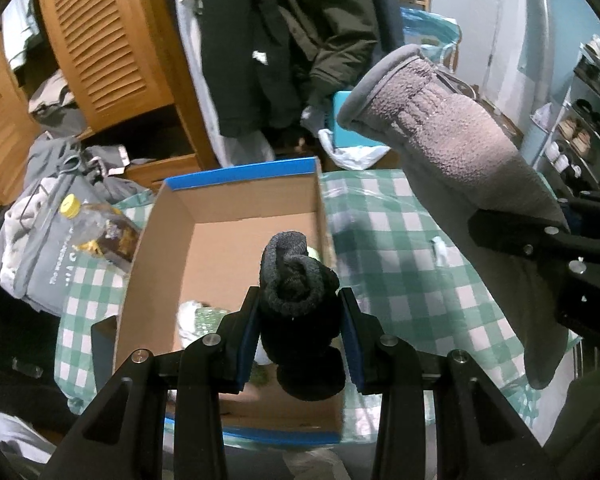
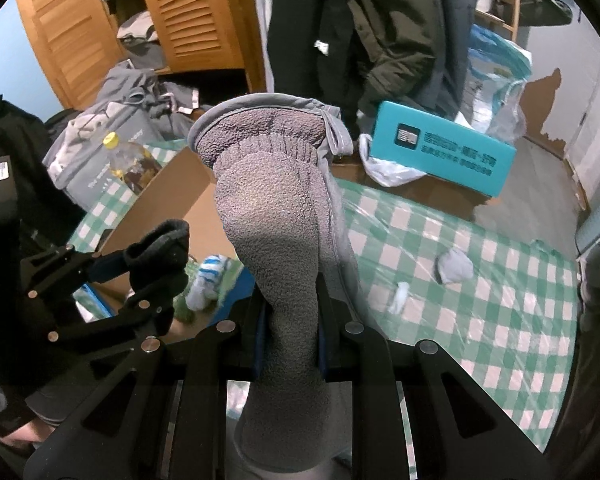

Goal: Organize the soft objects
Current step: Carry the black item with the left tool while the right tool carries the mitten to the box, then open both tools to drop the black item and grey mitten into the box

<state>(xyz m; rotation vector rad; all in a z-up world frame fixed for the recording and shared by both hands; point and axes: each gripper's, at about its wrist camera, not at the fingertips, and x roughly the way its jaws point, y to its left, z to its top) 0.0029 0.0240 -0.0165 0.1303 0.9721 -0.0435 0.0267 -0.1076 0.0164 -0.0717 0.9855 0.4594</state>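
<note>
My left gripper is shut on a rolled black sock and holds it over the near right part of an open cardboard box with a blue rim. Pale rolled socks lie in the box. My right gripper is shut on a grey fleece mitten, cuff pointing away, held above the table to the right of the box. The mitten and right gripper show in the left wrist view. The black sock and left gripper show at the left of the right wrist view.
The table has a green checked cloth. A small grey sock and a white scrap lie on it. A teal box, an oil bottle, a grey bag and hanging coats stand behind.
</note>
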